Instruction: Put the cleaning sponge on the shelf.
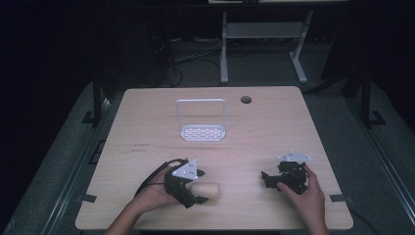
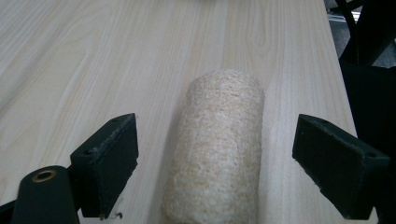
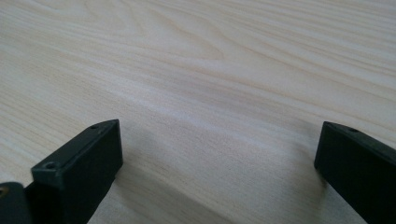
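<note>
A pale tan loofah roll [image 1: 211, 190] [image 2: 217, 140] lies on its side on the wooden table [image 1: 147, 127], near the front edge. My left gripper [image 1: 201, 186] [image 2: 215, 161] is open, one jaw on each side of the roll's near end, and the pads stand clear of it. Off to the right, my right gripper [image 1: 265, 179] [image 3: 219, 149] rests low over bare wood, open wide with nothing between its jaws. A hand holds each gripper.
A small white holder [image 1: 201, 120] with a perforated base and an upright wire frame stands at mid-table, beyond both grippers. A round cable hole [image 1: 245, 99] sits near the far edge. Past the table are dark floor, cables and a metal stand [image 1: 264, 34].
</note>
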The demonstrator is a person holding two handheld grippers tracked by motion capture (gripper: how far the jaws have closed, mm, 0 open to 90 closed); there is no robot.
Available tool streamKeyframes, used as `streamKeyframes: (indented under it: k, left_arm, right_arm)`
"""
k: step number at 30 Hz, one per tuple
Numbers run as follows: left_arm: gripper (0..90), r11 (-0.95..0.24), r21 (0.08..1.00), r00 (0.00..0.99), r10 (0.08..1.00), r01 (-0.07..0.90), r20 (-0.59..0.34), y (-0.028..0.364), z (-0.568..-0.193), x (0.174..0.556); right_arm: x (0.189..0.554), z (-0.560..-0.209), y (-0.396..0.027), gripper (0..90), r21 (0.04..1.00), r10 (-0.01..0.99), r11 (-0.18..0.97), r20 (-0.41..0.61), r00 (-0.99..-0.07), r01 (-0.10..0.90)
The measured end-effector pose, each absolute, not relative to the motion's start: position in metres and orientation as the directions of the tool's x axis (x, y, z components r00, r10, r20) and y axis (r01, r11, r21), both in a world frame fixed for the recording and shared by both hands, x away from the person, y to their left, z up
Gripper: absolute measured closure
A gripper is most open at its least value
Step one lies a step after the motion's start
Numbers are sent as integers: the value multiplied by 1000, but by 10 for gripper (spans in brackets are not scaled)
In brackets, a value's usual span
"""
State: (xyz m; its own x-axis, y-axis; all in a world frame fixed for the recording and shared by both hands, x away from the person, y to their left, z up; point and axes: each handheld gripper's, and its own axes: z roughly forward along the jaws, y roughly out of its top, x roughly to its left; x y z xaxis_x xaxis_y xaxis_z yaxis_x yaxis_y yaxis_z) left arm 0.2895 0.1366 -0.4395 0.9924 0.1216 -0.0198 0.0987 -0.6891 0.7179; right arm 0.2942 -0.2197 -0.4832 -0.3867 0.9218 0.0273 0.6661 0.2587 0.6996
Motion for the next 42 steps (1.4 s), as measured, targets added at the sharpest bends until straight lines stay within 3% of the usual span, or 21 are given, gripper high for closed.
streamKeyframes:
  k: [19, 42]
  left_arm:
    - [149, -723, 686, 996, 76, 81, -38, 121, -457, 292]
    - [376, -746, 661, 997, 69, 79, -41, 122, -461, 295]
  right_arm:
    - [294, -483, -220, 6, 700, 921, 261, 27, -390, 665]
    - [294, -483, -220, 6, 700, 920, 262, 27, -391, 664]
